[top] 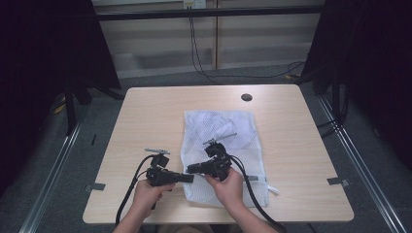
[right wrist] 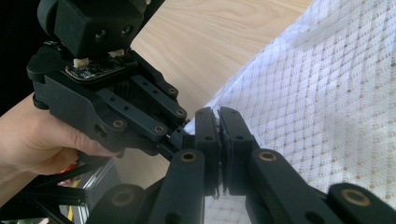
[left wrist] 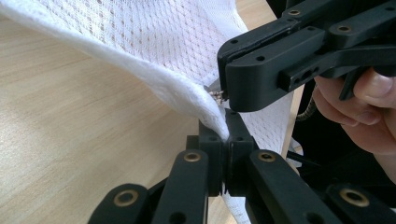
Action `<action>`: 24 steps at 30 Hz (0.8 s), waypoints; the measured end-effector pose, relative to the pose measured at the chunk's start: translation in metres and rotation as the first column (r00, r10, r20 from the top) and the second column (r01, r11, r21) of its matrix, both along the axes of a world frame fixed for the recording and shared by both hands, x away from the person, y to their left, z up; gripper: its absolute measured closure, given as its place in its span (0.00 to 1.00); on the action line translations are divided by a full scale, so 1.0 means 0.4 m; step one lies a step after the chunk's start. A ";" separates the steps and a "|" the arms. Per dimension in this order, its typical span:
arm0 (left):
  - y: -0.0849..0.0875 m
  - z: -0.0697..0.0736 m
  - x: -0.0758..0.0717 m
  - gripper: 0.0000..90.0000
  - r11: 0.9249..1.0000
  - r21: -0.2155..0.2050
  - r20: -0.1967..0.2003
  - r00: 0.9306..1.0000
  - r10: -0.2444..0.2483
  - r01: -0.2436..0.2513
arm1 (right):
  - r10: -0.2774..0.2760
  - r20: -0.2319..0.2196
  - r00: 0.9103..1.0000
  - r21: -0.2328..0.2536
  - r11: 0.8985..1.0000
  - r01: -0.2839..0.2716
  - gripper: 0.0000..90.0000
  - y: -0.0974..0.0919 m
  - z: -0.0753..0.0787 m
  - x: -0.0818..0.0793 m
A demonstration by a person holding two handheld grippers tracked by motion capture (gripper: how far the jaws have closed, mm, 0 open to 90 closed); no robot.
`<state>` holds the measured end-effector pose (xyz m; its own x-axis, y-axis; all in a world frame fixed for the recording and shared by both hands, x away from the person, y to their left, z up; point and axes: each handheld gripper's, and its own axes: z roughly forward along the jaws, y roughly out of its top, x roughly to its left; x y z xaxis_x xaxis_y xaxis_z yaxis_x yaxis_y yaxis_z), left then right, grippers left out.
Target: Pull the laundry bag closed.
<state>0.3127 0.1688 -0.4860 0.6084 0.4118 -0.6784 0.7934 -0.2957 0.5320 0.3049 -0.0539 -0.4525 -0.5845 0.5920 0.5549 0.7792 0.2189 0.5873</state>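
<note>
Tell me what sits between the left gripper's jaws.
Left gripper view: the left gripper pinches the mesh bag's white edge, beside its metal zipper pull.

Recording booth or lab workspace. One pale wood-grain table [top: 301, 160] with a round cable port [top: 246, 97] near its far edge, standing on grey carpet [top: 160, 80]. Black curtains [top: 43, 58] hang at left and right. Metal floor rails [top: 53, 170] run along both sides. Black cables [top: 199, 58] drop from a wall socket [top: 193, 4] on the far panelled wall.
</note>
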 end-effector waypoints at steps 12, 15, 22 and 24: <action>0.009 0.002 0.001 0.98 1.000 -0.009 -0.007 1.000 0.015 -0.015 | -0.010 0.000 1.000 0.000 1.000 0.010 0.97 -0.018 -0.001 -0.002; 0.008 0.003 0.000 0.98 1.000 -0.010 -0.008 1.000 0.018 -0.018 | -0.009 0.003 1.000 0.003 1.000 0.009 0.97 -0.019 0.000 -0.003; 0.007 0.006 -0.002 0.98 1.000 -0.003 0.003 1.000 0.025 -0.025 | -0.011 -0.003 1.000 0.007 1.000 0.011 0.97 -0.030 -0.004 0.000; 0.009 0.006 -0.001 0.98 1.000 0.001 0.005 1.000 0.026 -0.026 | -0.009 -0.004 1.000 0.009 1.000 0.009 0.97 -0.031 -0.004 -0.001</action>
